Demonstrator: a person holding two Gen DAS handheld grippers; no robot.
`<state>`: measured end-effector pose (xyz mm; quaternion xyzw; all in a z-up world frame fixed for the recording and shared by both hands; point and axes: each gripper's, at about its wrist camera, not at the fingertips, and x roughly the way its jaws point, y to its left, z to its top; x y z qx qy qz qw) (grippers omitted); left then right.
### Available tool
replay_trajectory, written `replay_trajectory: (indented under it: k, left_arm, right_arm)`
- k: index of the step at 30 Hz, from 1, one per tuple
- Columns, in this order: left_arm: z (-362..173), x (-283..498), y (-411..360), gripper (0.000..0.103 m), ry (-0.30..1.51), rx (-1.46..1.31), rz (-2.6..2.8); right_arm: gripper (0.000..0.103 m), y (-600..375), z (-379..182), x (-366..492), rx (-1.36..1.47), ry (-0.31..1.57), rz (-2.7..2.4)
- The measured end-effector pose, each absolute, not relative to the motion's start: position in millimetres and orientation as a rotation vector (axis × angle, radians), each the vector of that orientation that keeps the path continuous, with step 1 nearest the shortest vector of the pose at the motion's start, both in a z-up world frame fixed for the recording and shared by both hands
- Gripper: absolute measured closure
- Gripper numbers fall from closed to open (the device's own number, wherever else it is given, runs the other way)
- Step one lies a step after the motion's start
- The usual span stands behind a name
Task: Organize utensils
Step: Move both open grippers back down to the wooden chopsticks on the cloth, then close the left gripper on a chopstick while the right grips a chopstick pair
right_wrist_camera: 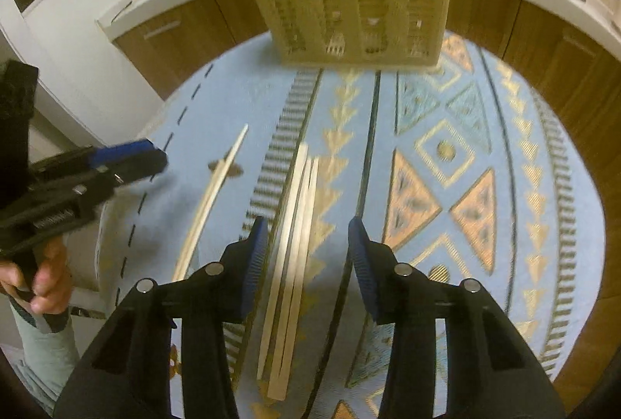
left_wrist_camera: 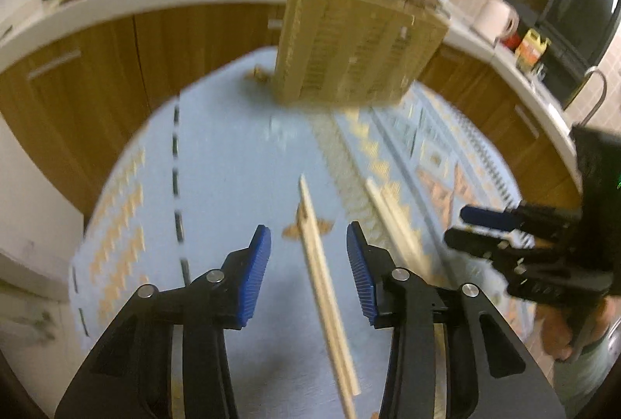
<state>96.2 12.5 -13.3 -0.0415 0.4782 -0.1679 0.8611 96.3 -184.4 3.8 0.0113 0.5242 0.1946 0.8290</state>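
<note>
- Hovering over the blue patterned tablecloth (right_wrist_camera: 446,108), the left gripper (left_wrist_camera: 308,244) and the right gripper (right_wrist_camera: 308,244) both pointed steeply down, each one above its own chopsticks.
- The left gripper's jaws stood apart and released; a pair of wooden chopsticks (left_wrist_camera: 322,275) lay on the cloth between them, and the blue pads (left_wrist_camera: 256,275) did not press on the wood.
- The right gripper's jaws were also apart and held nothing; a bundle of chopsticks (right_wrist_camera: 295,244) lay under the gap, nearer to the left pad.
- A slotted wooden organizer (right_wrist_camera: 349,0) stood at the far edge of the table, well apart from both groups of sticks.
- My judgement: the sticks are light, stiff and thin, with smooth sides, so they can roll or slip away when the pads close.
- I think the best place to hold is near the middle of the length, across the pair, so both sticks stay together and do not tilt.
- Lying flat on soft cloth, they probably need the fingertips very low; the cloth may get pinched as well.
</note>
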Motion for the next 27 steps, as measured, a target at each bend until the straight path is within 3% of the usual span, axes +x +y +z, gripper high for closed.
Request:
replay_trajectory:
  k: [11,25,27]
  left_arm:
    - [-58,91,-6,0.068,1.009,0.046,-0.316]
    - [-58,98,-21,0.067,1.0,0.16,-0.23]
    - [-57,101,-27,0.074,1.003,0.182,-0.222]
  right_arm:
    - [0.063,-191,-23,88,0.06,1.165,0.404]
    - [0.063,-186,-28,91,0.039,1.165,0.395]
    - [0.063,-183,-28,92,0.028,1.161,0.392]
